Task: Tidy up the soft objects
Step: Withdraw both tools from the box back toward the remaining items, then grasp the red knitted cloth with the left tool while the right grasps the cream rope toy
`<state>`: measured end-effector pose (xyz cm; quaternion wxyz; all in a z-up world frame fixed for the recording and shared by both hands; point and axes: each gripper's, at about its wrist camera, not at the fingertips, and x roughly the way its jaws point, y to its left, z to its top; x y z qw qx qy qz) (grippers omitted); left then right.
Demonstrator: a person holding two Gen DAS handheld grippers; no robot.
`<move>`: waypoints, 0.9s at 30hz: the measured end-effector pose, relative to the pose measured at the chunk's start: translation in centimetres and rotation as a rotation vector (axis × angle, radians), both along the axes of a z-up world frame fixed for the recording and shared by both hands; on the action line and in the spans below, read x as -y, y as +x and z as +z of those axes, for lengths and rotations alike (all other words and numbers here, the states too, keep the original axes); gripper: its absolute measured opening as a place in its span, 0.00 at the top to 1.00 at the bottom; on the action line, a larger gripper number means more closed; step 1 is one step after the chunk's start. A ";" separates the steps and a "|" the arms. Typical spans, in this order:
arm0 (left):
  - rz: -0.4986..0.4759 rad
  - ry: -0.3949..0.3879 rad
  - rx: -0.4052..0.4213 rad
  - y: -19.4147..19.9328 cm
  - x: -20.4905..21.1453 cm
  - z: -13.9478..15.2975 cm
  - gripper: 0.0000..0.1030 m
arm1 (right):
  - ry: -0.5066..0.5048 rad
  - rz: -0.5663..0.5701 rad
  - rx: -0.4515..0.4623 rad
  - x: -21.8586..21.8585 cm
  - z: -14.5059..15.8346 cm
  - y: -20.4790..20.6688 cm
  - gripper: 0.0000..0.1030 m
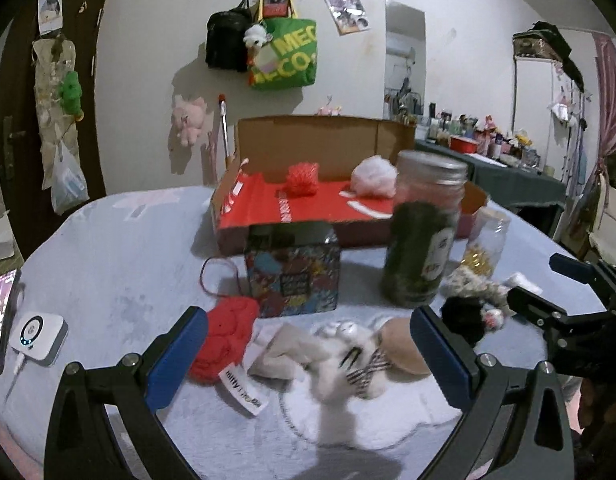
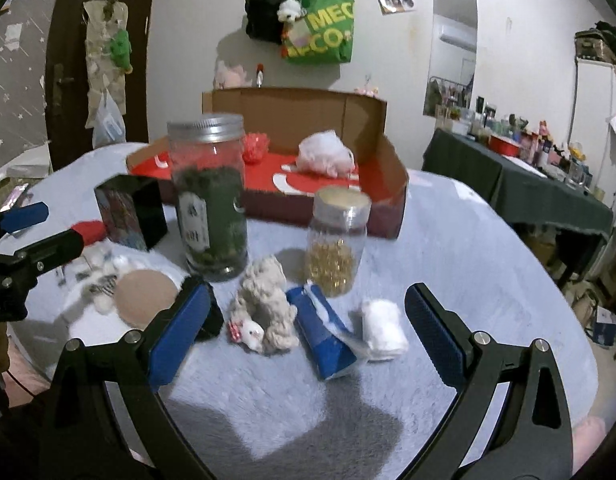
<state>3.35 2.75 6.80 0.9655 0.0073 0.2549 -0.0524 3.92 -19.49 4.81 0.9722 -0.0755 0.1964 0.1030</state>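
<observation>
Left wrist view has my left gripper [image 1: 308, 354] spread wide with nothing between its 2 blue pads, poised over a blurred white plush toy [image 1: 348, 354] that lies on the pale blue fleece table cover [image 1: 119, 264]. Beside the toy sit a red knitted piece [image 1: 227, 330] on one side and a tan round pad [image 1: 406, 346] on the other — I cannot tell whether the pad touches the toy. Behind them stand a patterned tin [image 1: 293, 270] and a tall jar of dark green contents [image 1: 424, 228], with the open cardboard box [image 1: 320, 136] further back holding a red mesh puff [image 1: 303, 178] and a pale pink puff [image 1: 374, 178]. Right wrist view shows my right gripper [image 2: 308, 330] equally wide and holding nothing; between its fingers lie a curly beige plush [image 2: 267, 304], a blue packet [image 2: 322, 334] and a white cotton roll [image 2: 384, 330], all resting on the cover — the small jar of gold beads [image 2: 338, 240] stands just behind them.
</observation>
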 end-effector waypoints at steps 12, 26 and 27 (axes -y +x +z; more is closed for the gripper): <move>0.058 0.018 -0.067 1.6 -3.8 -0.8 0.00 | -0.031 0.011 -0.042 0.0 -1.1 1.4 0.03; 0.044 0.004 -0.189 4.2 -7.0 -2.1 0.35 | -0.057 0.065 -0.059 -0.1 -1.3 2.8 0.34; 0.030 -0.012 -0.207 4.4 -7.2 -2.4 0.47 | -0.054 0.075 -0.067 -0.1 -1.4 2.9 0.46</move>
